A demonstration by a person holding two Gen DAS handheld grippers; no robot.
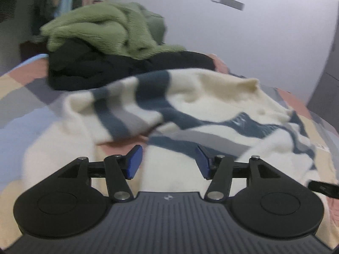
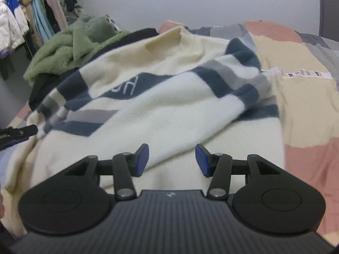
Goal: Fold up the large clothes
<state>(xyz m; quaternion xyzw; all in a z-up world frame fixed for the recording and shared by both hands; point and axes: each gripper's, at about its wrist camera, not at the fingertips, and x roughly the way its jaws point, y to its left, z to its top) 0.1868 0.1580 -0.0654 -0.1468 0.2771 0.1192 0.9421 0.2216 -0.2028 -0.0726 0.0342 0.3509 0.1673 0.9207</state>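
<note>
A cream sweater (image 1: 211, 97) with dark blue and grey stripes lies rumpled on the bed, one sleeve folded across its left side. In the right wrist view the same sweater (image 2: 169, 105) fills the middle, collar at the far end and a striped sleeve draped over its right side. My left gripper (image 1: 168, 158) hovers over the near cream hem, open, with no cloth pinched between its blue pads (image 1: 135, 160). My right gripper (image 2: 172, 158) is also open above the hem. Each gripper shows at the edge of the other's view, the right gripper (image 1: 324, 188) and the left gripper (image 2: 19, 131).
A green fleece garment (image 1: 95, 25) lies heaped on a black one (image 1: 95, 67) at the far left of the bed. The patchwork bedspread (image 2: 307, 95) stretches to the right. Hanging clothes (image 2: 21, 10) line the far left; a grey wall stands behind.
</note>
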